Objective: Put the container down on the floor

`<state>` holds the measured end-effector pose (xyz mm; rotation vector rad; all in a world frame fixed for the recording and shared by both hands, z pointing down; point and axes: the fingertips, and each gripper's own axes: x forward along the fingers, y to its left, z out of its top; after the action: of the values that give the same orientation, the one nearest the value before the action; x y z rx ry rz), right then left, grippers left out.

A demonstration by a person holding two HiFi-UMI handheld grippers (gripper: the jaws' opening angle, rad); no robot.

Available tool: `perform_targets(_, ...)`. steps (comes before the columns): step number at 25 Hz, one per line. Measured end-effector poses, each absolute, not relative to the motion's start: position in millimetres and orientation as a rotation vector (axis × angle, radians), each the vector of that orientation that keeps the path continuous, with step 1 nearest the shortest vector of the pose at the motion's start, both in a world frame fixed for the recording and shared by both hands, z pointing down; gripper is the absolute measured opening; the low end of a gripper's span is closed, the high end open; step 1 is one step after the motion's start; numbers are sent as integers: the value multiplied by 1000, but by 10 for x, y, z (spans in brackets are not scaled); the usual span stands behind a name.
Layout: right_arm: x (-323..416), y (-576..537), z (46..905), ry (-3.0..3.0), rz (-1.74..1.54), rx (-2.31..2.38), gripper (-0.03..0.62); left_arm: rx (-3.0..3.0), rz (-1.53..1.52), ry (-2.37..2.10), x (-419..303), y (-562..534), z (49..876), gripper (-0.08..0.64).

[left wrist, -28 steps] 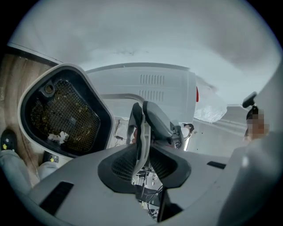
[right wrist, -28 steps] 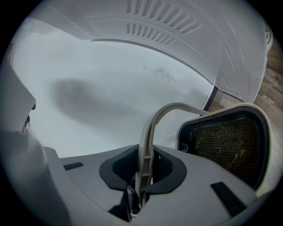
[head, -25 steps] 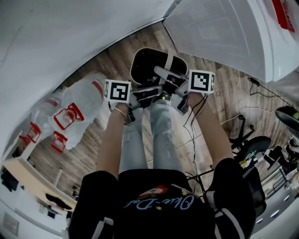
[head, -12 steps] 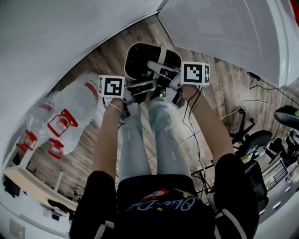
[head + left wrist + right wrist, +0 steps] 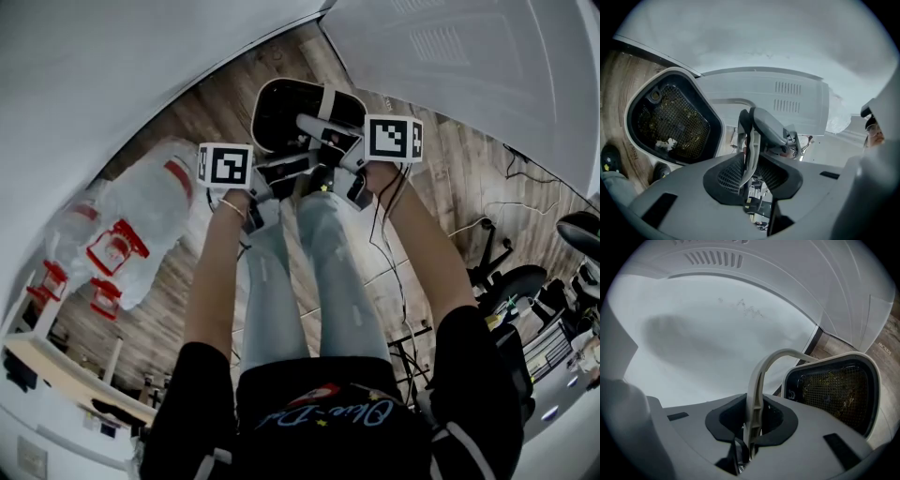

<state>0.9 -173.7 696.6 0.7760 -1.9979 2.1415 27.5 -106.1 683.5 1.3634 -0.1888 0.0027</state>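
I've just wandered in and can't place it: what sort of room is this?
Probably an office or lab workroom rather than a home. A black office chair stands on the wood-plank floor, loose cables trail across it, and clear plastic bags of red-and-white packs lie to one side.

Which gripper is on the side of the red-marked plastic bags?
The left gripper, next to the bags in the head view; the right gripper holds the container handle from the opposite side.
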Motion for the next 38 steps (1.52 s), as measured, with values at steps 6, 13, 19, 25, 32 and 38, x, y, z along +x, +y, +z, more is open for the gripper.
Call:
perform_targets(6,-44,-1753,7165,-1977,2132,796,44,1345,-16,-201,248,-1094,7014,77)
perform_targets(13,-79,-1784,7362,-2014,2079,809,44,1382,29,-231,183,-1107,7267,80)
perform_targets(19,-101,-1810,7594,-2000,2059,827,44,1396,9,-260,176,-1159,7461,81)
perform_targets(25,-113,-1812,7703,-2001,2021,805,43,1376,0,-251,193,-1164,7578,83)
perform_targets(32,-176,-1781,7840,-2034,1981,752,43,1368,-17,-249,156,-1148,7721,86)
perform_targets(38,-204,-1787,7958,-2039,1964,744,43,1365,-25,-293,127,-1147,7873,87)
